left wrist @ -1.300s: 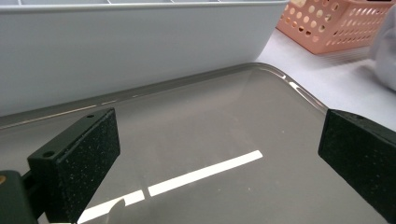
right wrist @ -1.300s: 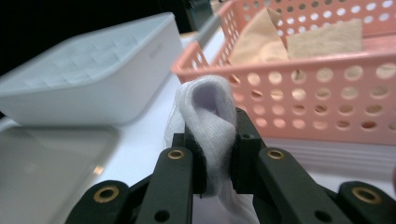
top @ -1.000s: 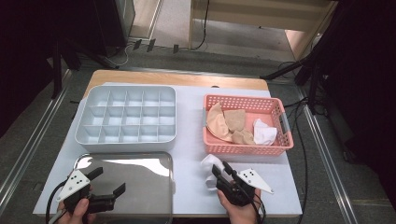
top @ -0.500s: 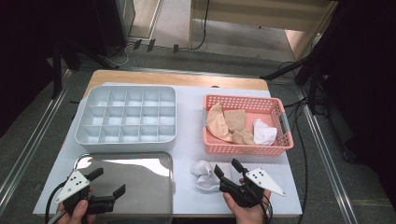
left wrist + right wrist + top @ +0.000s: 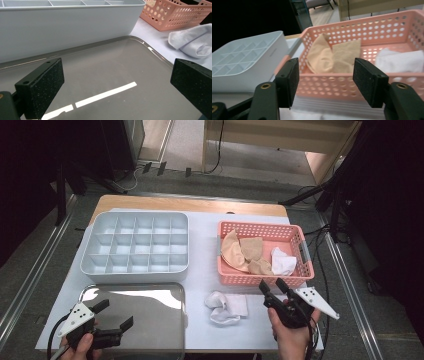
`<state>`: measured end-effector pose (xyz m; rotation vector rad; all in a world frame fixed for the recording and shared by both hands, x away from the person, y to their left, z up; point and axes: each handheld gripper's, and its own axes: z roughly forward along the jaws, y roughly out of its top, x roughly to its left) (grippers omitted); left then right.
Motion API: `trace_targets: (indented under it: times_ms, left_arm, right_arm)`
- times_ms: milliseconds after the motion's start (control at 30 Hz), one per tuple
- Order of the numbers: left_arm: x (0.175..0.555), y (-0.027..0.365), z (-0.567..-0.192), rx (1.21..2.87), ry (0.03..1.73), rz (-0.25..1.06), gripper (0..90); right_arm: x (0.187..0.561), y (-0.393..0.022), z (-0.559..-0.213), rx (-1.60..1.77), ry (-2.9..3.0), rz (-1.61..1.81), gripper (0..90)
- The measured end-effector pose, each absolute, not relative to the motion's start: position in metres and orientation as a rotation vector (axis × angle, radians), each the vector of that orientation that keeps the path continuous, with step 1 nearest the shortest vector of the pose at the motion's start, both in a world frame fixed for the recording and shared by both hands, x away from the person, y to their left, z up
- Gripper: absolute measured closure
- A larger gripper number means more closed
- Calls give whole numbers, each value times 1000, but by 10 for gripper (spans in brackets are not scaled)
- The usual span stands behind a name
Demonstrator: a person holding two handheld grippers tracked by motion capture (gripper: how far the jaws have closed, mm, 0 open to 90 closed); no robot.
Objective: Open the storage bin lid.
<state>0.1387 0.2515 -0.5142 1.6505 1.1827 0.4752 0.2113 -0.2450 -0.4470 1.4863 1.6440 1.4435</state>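
Three containers stand on the surface (image 5: 200,270) as I view it. The grey compartment box (image 5: 135,242) sits toward the far-left corner; every compartment I can see into holds nothing. The pink perforated basket (image 5: 300,240) sits toward the far-right corner and holds tan cloths (image 5: 242,252) on its left side and one white cloth (image 5: 283,262) at its near-right corner. The metal tray (image 5: 135,312) lies at the near edge, left of centre, just in front of the compartment box.

A folded white cloth (image 5: 225,307) lies loose on the surface near the near edge, between the tray and my right gripper (image 5: 272,286), touching neither.

My right gripper is raised just in front of the basket's near wall, aimed at the tan cloths. Its jaws have just been closing and stand about half apart with nothing between them. My left gripper (image 5: 114,315) is over the near-left corner of the tray, jaws wide, gripping nothing.
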Motion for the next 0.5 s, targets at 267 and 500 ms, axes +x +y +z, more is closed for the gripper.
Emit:
trace_targets:
  times_ms: [267, 500]
  left_arm:
    - [139, 254, -514, 1644, 1192, 476, 0]
    - [140, 254, -515, 1648, 1193, 471, 0]
  right_arm:
    - [251, -269, -439, 1548, 1647, 1295, 422]
    - [277, -282, -434, 1597, 1609, 1241, 427]
